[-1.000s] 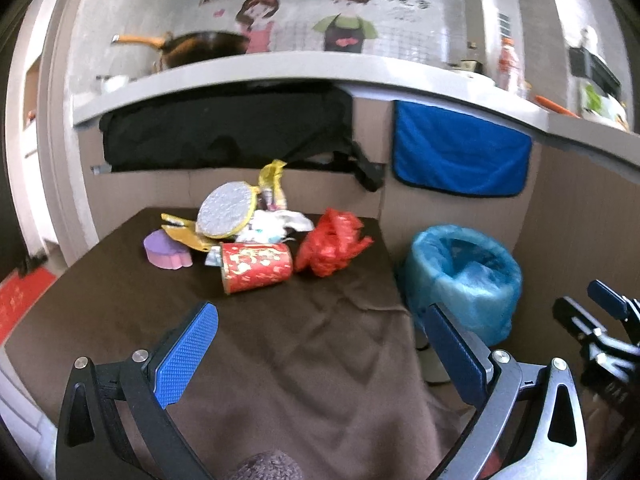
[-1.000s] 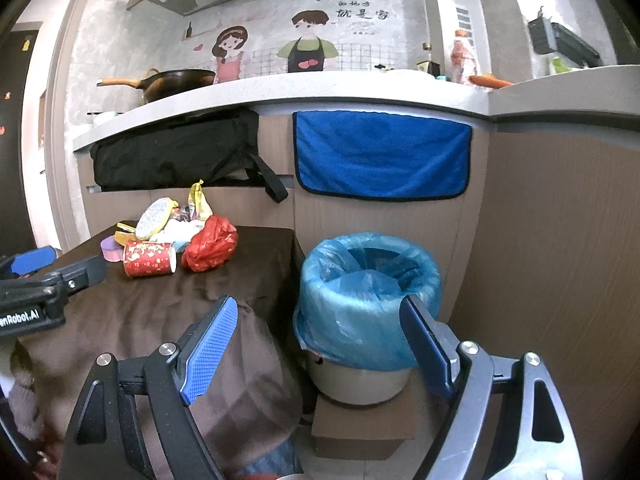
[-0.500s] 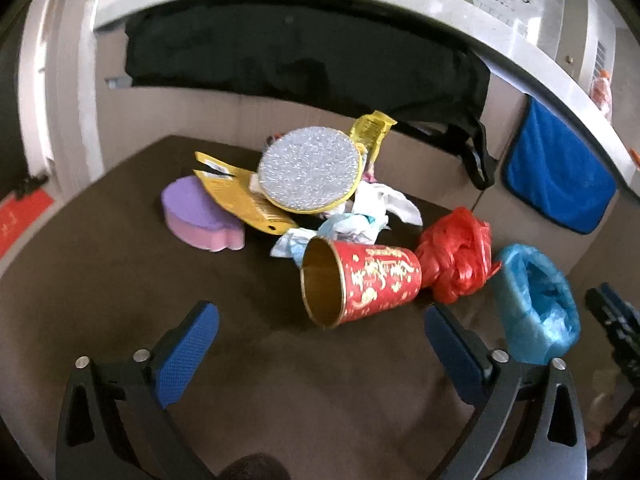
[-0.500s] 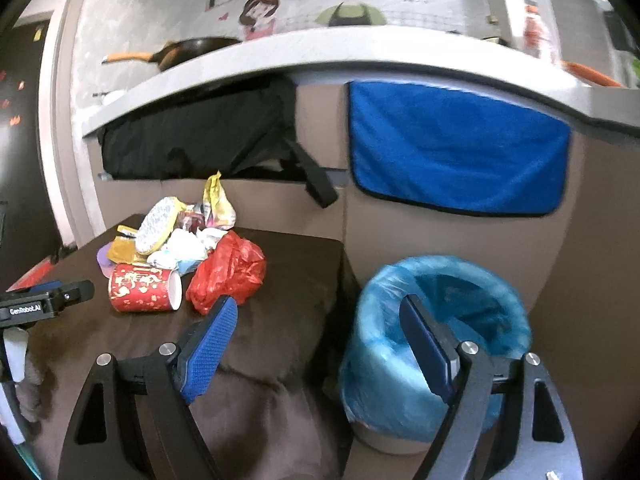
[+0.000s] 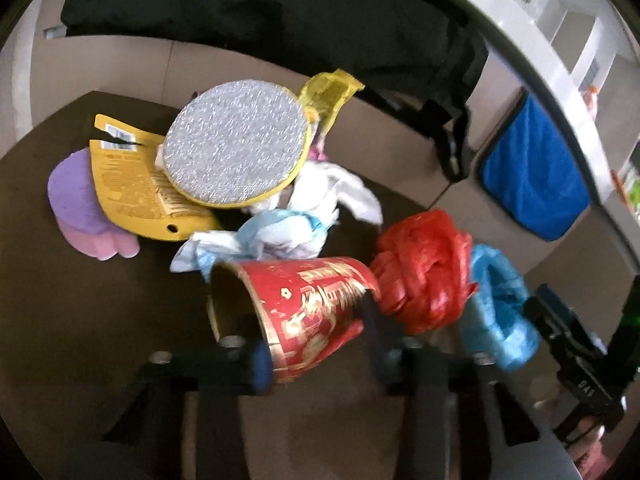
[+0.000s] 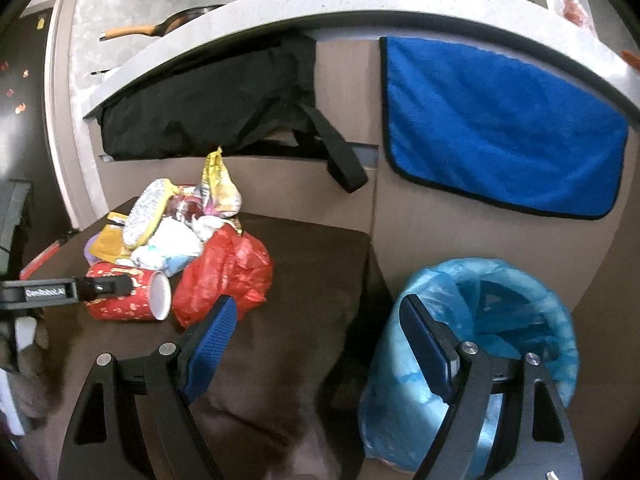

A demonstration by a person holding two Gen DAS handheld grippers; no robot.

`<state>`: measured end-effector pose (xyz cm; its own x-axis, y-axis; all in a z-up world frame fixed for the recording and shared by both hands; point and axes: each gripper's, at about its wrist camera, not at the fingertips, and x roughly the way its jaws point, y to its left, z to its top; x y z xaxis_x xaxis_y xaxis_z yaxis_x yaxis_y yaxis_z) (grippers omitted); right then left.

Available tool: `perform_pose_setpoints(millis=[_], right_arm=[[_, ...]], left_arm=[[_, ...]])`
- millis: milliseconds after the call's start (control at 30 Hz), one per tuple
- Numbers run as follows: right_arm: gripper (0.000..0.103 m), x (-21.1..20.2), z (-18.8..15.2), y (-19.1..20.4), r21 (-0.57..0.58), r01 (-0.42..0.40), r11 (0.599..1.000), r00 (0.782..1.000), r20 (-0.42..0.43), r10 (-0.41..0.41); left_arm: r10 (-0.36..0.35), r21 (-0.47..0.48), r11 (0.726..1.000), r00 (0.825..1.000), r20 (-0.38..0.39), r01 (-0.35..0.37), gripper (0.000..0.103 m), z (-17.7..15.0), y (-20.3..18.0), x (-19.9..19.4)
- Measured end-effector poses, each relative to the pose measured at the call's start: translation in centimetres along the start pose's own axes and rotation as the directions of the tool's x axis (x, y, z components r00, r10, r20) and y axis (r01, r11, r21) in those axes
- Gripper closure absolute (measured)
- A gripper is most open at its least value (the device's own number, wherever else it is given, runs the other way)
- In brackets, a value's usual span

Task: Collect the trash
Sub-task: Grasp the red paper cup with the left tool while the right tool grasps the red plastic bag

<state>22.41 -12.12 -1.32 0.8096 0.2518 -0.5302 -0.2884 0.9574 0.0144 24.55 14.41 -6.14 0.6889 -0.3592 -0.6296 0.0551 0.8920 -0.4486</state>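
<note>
Beside the table (image 6: 320,264) my lined bin (image 6: 492,320) looks empty; the whole trash pile (image 6: 172,232) is left. My right gripper (image 6: 316,344) hangs open, holding nothing. My left gripper (image 5: 316,344) is closing around the red cup (image 5: 308,304) lying on the table.

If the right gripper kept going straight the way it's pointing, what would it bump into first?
Probably the brown cloth-covered table, at its right edge. The right gripper is open with nothing between its fingers, the crumpled red plastic bag just off its left finger, the blue-lined trash bin off its right. Depth is unclear.
</note>
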Motion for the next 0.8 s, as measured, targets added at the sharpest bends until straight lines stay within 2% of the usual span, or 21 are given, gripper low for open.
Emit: perform_pose_setpoints(millis=[33,100,367,600,700,800], right_arm=[[0.023,0.0,0.2,0.2,0.0,-0.009,1.0,1.0,0.002,0.009],[0.023,0.4,0.9,1.1,-0.009,-0.042,0.999,0.999,0.0,0.042],[0.023,4.8,2.6,4.7,-0.019,-0.124,0.992,0.991,-0.062,0.122],[0.023,9.6,2.7,5.9,-0.01,-0.083,0.996,0.984,-0.161,0.081],[0.023,10.3,2.2,5.7,0.015,-0.119,0.993,0.972,-0.202,0.119],[0.023,9.8,2.0,5.5,0.022,-0.132,0.991,0.97,-0.201,0.134]], left_arm=[[-0.005,0.001,1.0,1.0,0.017,0.005,0.089,0.1,0.0,-0.5],[0.009,0.009,1.0,0.999,0.05,-0.01,0.096,0.2,0.1,-1.4],[0.101,0.03,0.994,0.986,0.136,-0.106,0.097,-0.1,1.8,-5.1],[0.149,0.023,0.988,0.974,0.169,-0.155,0.097,-0.3,3.0,-6.7],[0.171,0.027,0.984,0.969,0.179,-0.178,0.097,-0.6,3.1,-6.9],[0.176,0.022,0.983,0.969,0.175,-0.182,0.097,-0.9,3.0,-6.7]])
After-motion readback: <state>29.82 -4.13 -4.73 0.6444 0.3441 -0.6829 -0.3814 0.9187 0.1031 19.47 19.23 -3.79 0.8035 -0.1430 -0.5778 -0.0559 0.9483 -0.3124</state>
